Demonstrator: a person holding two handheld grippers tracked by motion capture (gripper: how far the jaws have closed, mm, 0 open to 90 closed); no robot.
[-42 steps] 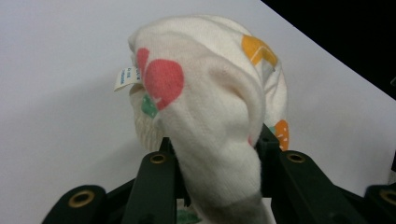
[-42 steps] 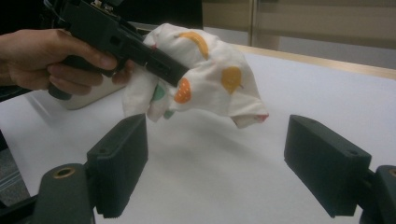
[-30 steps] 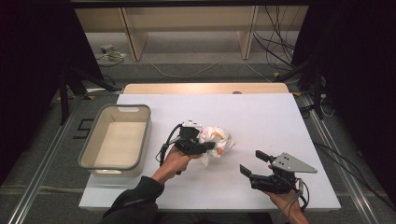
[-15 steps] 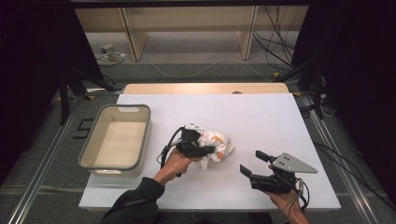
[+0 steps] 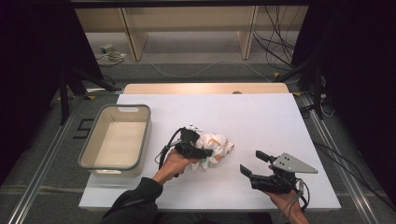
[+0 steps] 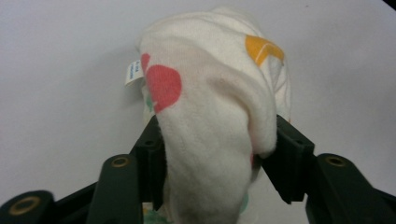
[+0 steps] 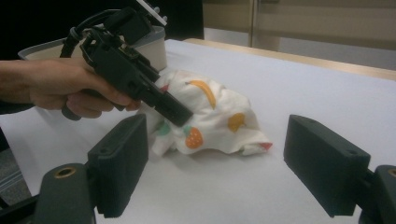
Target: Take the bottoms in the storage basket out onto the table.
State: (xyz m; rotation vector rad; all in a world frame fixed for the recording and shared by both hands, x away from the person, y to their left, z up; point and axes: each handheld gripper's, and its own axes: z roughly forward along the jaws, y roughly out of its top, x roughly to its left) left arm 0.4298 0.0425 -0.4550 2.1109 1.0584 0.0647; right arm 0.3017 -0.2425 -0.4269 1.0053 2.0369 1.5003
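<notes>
Compared with a second ago, we see the left claw (image 5: 206,153) with its jaws just opened part way; the crumpled white cloth (image 5: 215,147) bulges between them in the left gripper view, filling the gap and brushing both pads, so we cannot tell whether they are pressing it. The cloth has barely shifted: it lies on the white bench (image 5: 261,116) near the middle, right of the grey bin (image 5: 116,140). Our right claw (image 5: 253,163) has stayed where it was, jaws wide apart and holding nothing, well clear of the cloth. A small white tag (image 6: 134,71) sticks out of the cloth; its print is too small to read.
</notes>
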